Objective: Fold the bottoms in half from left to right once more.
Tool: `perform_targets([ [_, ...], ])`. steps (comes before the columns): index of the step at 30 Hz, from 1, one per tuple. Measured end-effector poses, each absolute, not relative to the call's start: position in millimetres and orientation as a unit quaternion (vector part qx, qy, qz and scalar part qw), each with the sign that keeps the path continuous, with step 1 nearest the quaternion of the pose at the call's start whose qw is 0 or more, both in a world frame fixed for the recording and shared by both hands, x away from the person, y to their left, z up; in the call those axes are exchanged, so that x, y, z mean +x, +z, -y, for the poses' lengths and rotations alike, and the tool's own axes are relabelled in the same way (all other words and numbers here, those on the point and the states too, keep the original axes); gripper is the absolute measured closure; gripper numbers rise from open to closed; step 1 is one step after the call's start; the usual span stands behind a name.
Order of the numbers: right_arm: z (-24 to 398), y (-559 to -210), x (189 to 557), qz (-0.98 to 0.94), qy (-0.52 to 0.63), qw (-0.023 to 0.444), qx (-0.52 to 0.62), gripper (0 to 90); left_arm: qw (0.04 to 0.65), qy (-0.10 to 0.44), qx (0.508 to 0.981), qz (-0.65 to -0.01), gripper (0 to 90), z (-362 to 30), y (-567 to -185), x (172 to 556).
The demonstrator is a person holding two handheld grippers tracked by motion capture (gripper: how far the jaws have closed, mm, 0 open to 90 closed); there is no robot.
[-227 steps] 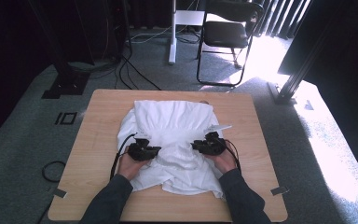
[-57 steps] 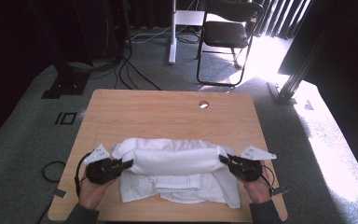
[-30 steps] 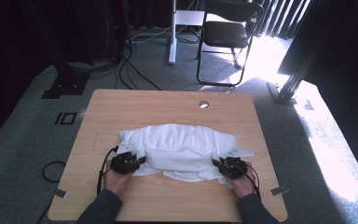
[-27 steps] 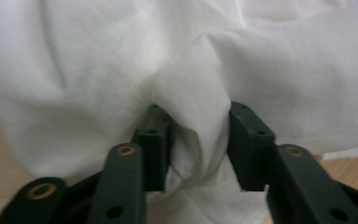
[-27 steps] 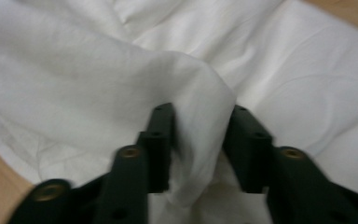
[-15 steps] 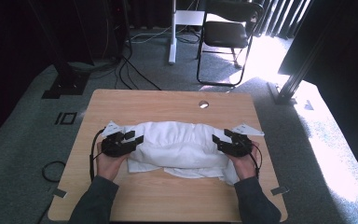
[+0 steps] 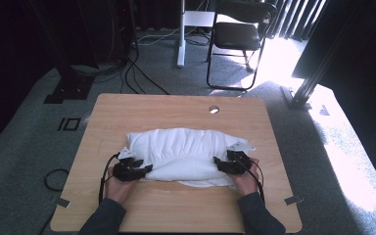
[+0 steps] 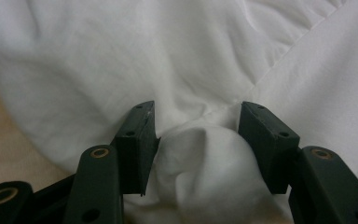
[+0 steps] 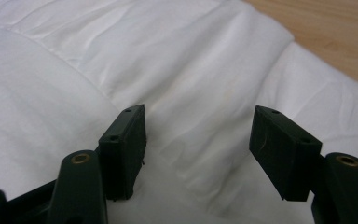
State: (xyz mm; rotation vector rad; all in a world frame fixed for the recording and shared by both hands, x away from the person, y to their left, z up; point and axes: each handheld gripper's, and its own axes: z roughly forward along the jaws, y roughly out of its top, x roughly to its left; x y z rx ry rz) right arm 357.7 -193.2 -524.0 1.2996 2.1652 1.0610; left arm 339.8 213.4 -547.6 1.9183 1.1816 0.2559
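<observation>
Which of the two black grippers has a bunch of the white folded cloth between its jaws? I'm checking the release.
The left gripper: a puff of white folded cloth bulges between its open jaws. The right gripper has only flat cloth beyond its jaws.

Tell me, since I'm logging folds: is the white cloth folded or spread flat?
Folded: the white cloth lies as a narrow layered band across the table, with overlapping edges.
</observation>
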Motion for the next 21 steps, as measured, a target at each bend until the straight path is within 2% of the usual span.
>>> perform_targets([
  [7, 194.9, -531.8, 360.0, -0.774, 0.373, 0.192, 0.474, 35.3, 0.457, 0.148, 0.719, -0.502, 37.8, -241.0, -527.1, 335.1],
  [9, 194.7, -532.4, 359.9, -0.774, 0.372, 0.194, 0.475, 35.7, 0.456, 0.178, 0.698, -0.522, 39.8, -250.6, -521.0, 335.3],
  [12, 195.3, -533.1, 359.9, -0.774, 0.37, 0.195, 0.476, 35.7, 0.467, 0.17, 0.665, -0.557, 41.2, -268.7, -515.0, 339.0],
  [18, 194.8, -531.5, 360.0, -0.771, 0.37, 0.196, 0.48, 36.0, 0.431, 0.128, 0.707, -0.545, 36.6, -257.8, -529.2, 354.5],
  [21, 195.2, -526.2, 357.7, -0.763, 0.378, 0.203, 0.483, 35.9, 0.427, 0.109, 0.706, -0.555, 29.2, -249.5, -540.0, 364.8],
])
